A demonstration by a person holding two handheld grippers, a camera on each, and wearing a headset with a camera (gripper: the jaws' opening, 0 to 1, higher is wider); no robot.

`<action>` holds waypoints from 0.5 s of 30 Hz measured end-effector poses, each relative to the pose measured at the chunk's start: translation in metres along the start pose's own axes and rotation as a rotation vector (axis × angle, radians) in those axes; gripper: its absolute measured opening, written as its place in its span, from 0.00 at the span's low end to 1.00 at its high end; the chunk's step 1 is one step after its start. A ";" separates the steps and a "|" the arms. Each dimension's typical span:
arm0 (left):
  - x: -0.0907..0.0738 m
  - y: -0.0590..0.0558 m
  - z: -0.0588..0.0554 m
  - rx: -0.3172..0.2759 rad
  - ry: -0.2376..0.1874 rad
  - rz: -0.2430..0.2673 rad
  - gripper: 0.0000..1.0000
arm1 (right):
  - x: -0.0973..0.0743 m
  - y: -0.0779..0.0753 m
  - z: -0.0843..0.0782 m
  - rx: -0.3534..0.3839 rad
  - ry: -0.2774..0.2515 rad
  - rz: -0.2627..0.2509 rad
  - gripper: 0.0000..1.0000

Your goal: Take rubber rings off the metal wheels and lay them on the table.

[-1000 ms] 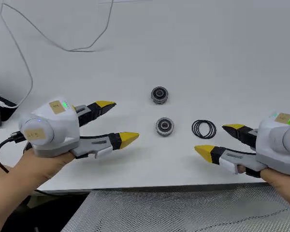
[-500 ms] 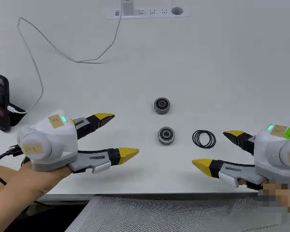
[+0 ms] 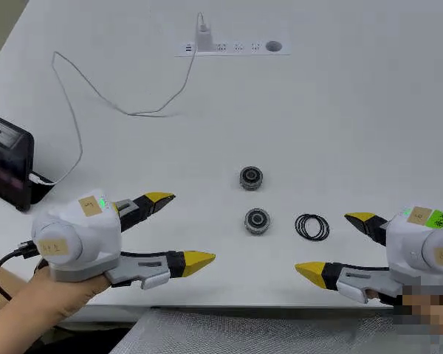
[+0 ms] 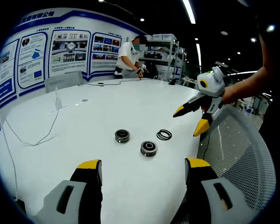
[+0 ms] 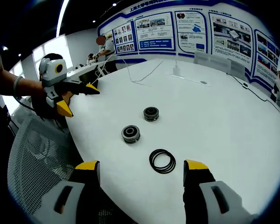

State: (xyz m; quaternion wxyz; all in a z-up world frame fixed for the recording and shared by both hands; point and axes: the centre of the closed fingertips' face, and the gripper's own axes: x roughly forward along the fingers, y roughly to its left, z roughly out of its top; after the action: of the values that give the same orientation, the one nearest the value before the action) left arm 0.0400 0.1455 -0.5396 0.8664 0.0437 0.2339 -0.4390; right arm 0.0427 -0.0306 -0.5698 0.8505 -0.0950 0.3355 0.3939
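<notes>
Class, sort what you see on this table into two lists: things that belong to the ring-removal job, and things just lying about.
Job: far metal wheel, near metal wheel, rubber rings, left gripper, right gripper, both open.
Lying about: power strip, white cable, black device.

We seem to be in a company laboratory or demonstration hall, not in a home. We work at a large white oval table (image 5: 224,107) with a white socket strip (image 3: 232,48) on its far side. Beside the table, the wall carries blue-and-white printed information boards (image 4: 70,46). Beyond its far end stand metal shelves with boxes (image 4: 161,44), and long ceiling light strips (image 4: 189,11) run above it.
</notes>
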 end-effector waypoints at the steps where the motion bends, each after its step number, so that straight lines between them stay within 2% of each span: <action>1: -0.001 -0.001 -0.001 0.001 0.003 0.001 0.75 | 0.000 0.000 -0.002 -0.002 0.002 -0.002 0.75; 7: -0.008 -0.004 -0.011 -0.014 0.008 0.013 0.79 | -0.002 0.004 -0.011 -0.019 0.023 -0.003 0.78; 15: -0.015 -0.016 -0.012 -0.026 0.007 0.028 0.81 | -0.007 0.006 -0.013 -0.028 0.011 -0.021 0.80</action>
State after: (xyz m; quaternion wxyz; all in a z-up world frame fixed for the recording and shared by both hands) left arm 0.0157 0.1500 -0.5412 0.8722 0.0370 0.2419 -0.4234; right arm 0.0284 -0.0362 -0.5746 0.8512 -0.1124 0.3338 0.3891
